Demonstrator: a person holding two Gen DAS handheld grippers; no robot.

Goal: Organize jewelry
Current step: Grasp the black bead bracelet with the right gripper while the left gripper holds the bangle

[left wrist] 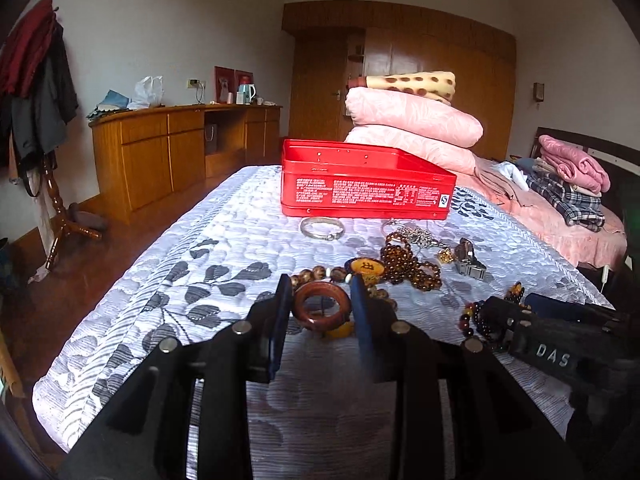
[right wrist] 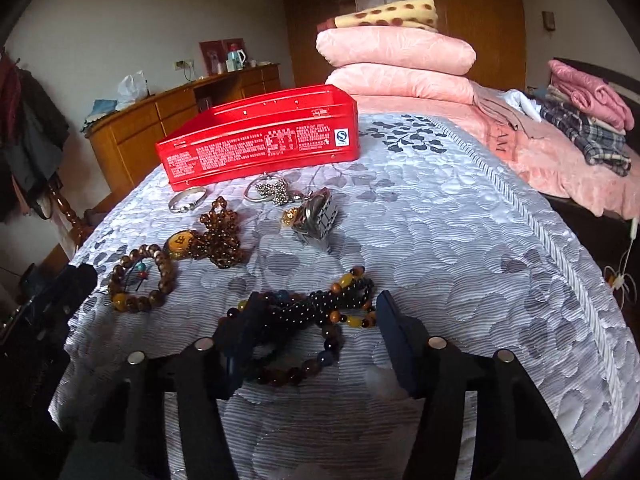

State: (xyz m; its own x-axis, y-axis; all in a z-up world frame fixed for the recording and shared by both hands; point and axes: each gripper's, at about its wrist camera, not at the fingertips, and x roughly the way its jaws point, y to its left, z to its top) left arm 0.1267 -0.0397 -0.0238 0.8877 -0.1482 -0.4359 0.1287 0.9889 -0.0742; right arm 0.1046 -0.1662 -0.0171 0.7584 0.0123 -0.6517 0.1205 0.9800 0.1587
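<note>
1. Jewelry lies on the bed's quilt (right wrist: 460,240), before the red tin (left wrist: 364,184).
2. My left gripper (left wrist: 322,300) has its fingers closed on a wooden bangle (left wrist: 321,307).
3. My right gripper (right wrist: 316,320) has its fingers wide around dark bead strands (right wrist: 316,308).

My right gripper (left wrist: 556,354) reads "DAS"; the red tin (right wrist: 260,140) bears an "S" mark, its remaining print illegible.

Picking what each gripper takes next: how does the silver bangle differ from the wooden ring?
The silver bangle is thin, pale metal; the wooden ring is thick and reddish brown. The bangle lies free just before the red tin, while the ring sits between the left gripper's fingers. The bangle has a small clasp; the ring looks seamless. Both are rigid closed hoops, on the bedspread or just above it.
</note>
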